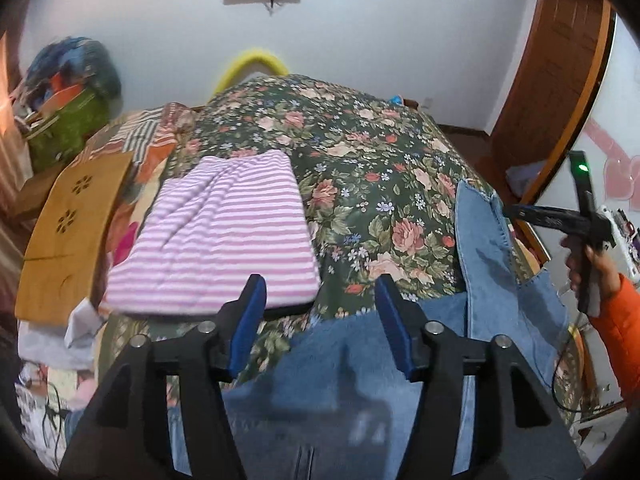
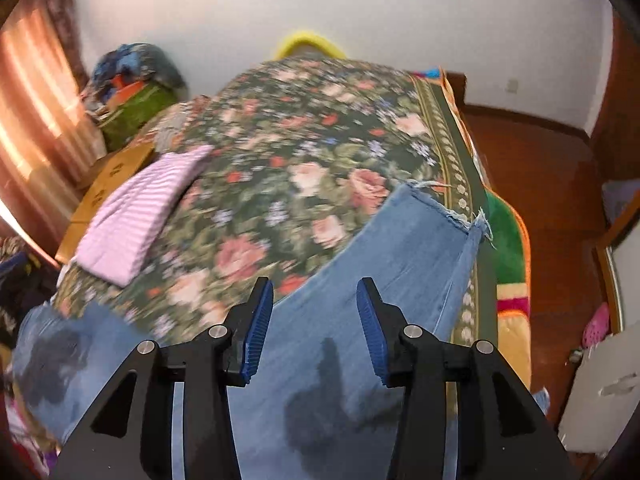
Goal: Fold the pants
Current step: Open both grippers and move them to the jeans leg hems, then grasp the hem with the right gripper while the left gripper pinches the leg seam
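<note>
Blue jeans [image 1: 360, 360] lie spread on the floral bedspread [image 1: 340, 152]. In the left wrist view my left gripper [image 1: 320, 292] is open and empty, hovering over the jeans' wider part near the bed's front edge. One leg [image 1: 484, 248] runs away along the right side. My right gripper [image 1: 508, 212] shows there at the far right, held by a hand in an orange sleeve. In the right wrist view my right gripper [image 2: 314, 300] is open and empty above the jeans leg [image 2: 400, 260], whose frayed hem [image 2: 444, 204] lies near the bed's right edge.
A folded pink-and-white striped garment [image 1: 216, 232] lies on the left of the bed; it also shows in the right wrist view [image 2: 140, 208]. A wooden board [image 1: 68, 232] and bags [image 1: 68, 120] sit left of the bed. Wooden floor [image 2: 560, 200] lies right of the bed.
</note>
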The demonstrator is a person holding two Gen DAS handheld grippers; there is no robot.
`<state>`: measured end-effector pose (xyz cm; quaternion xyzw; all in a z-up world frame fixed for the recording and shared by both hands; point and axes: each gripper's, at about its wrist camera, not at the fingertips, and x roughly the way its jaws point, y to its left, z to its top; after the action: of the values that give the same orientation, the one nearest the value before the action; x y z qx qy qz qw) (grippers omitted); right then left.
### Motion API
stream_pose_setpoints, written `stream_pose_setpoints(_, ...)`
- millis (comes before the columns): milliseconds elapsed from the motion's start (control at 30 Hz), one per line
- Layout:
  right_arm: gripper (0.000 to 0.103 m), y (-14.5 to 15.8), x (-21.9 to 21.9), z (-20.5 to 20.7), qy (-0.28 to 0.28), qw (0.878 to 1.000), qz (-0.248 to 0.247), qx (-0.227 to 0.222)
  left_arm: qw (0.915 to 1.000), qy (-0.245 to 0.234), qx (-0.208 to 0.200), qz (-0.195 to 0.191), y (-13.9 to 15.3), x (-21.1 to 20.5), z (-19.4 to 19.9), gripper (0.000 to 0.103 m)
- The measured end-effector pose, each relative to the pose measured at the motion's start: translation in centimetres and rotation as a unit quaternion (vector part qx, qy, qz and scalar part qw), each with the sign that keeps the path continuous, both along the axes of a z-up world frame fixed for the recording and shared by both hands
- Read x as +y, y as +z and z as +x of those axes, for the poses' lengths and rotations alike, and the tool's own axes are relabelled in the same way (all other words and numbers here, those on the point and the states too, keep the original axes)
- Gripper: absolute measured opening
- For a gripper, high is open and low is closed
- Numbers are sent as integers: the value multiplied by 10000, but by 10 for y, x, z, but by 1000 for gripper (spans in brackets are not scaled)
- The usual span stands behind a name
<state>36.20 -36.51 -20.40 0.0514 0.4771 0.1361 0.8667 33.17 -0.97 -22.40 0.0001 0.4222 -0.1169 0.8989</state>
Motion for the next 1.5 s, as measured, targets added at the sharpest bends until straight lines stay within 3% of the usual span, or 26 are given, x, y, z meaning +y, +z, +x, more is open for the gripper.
stream_pose_setpoints(367,46,-89,-10,99,-539,9945,-127,884,9990,63,389,192,-47,-5,48,58)
stream_pose_setpoints(533,50,-97,-5,101,-354,9964,-307,711,9983,22,555,182,-62,-9,52,58)
stream_pose_setpoints(633,36,-96,-8,102,-321,9967,-359,655,9980,-45,602,190,-65,-15,49,58)
stream_pose_setpoints(700,16,-97,-16,104,-379,9967,-260,675,9979,-93,620,174,-64,-19,46,58)
stream_pose_setpoints(800,9,-96,-29,105,-374,9962,119,778,9976,-156,669,83,-60,-28,36,58)
stream_pose_setpoints(933,8,-77,-36,89,-435,9974,151,555,9964,-312,782,-25,-53,-43,19,58)
stream_pose_setpoints(1033,8,-49,-47,69,-475,9981,291,278,9942,-537,929,-48,-53,-59,3,63)
stream_pose_setpoints(1300,8,27,-86,16,-628,9957,609,-310,9838,-1042,1428,-283,-71,-97,-38,63)
stream_pose_setpoints(1500,8,60,-93,-6,-605,9934,742,-630,9783,-1288,1589,-332,-84,-119,-59,63)
